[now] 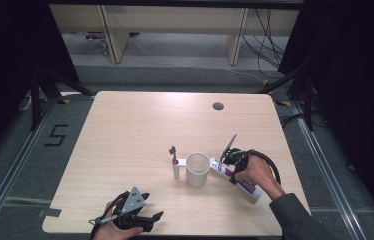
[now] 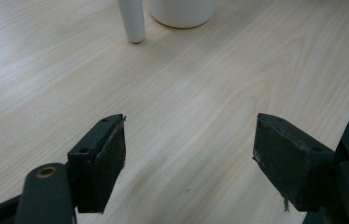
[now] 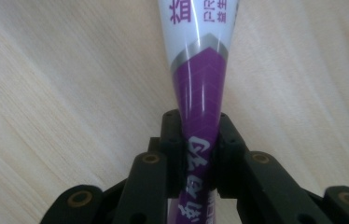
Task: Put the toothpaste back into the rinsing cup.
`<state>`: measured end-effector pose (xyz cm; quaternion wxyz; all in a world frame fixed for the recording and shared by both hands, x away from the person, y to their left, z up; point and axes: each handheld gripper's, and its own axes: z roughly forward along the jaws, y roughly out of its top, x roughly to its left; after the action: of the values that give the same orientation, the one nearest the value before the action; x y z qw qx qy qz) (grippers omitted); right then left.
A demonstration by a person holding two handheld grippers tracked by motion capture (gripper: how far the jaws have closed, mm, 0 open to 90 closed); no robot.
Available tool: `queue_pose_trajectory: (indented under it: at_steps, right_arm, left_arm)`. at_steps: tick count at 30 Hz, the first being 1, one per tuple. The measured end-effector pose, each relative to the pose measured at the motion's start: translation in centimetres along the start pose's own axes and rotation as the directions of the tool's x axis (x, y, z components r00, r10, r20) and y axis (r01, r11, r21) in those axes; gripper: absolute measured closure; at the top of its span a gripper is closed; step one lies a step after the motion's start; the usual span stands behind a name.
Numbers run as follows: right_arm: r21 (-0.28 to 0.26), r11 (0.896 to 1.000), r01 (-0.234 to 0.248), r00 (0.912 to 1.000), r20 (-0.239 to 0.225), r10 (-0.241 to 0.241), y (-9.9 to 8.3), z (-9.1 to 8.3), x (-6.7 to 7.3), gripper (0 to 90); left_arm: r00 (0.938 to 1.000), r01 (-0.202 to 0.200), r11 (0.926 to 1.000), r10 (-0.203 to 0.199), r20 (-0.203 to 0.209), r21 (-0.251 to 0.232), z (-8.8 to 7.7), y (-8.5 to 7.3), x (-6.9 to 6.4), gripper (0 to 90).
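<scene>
Lying just right of the white plastic cup (image 1: 197, 169) on the pale wooden surface (image 1: 125, 135), the purple-and-white toothpaste tube (image 1: 240, 182) is sitting under the right gripper (image 1: 228, 162). Hovering near the surface's front edge, well left of the cup, the left gripper (image 2: 189, 158) is showing wide-open jaws with nothing between them. Closing tightly, the right gripper's jaws are pinching the tube (image 3: 199, 93).

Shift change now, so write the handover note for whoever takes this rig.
Right gripper: shut on the toothpaste tube, which lies on the table just right of the cup.
Left gripper: open, holding nothing, at the table's near edge.
Toothbrush: standing upright beside the cup's left side.
Done: tube gripped.
Left: probably lift the tube and put it in the cup; nothing shows in the cup yet.
</scene>
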<state>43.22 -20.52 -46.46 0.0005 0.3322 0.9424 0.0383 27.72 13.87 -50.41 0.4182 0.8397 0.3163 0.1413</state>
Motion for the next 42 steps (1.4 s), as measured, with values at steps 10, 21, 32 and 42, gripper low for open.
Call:
queue_pose_trajectory:
  at_steps: [10,21,32,42]
  right_arm:
    - [-0.154,0.987,-0.045,0.9986,0.02,0.048,-1.2,-2.6,-1.6,77.5]
    - [-0.438,0.885,-0.159,0.9861,-0.026,0.164,-2.4,-6.4,-2.9,77.5]
    - [-0.734,0.667,-0.126,0.9906,-0.057,0.124,-2.6,-9.3,-2.2,77.5]
    - [-0.828,0.553,-0.094,0.9954,-0.07,0.064,-1.4,-8.9,-0.9,77.6]
  left_arm:
    - [0.9999,-0.005,0.9999,0.005,-0.01,0.015,0.0,0.0,0.2,24.8]
    - [1.0,0.004,0.9999,-0.004,0.0,0.014,0.1,0.0,0.2,24.8]
    - [1.0,0.007,1.0,-0.007,0.0,0.001,0.1,-0.1,0.2,24.8]
    - [0.9997,0.022,0.9996,-0.022,0.005,-0.018,0.2,-0.1,0.2,24.8]
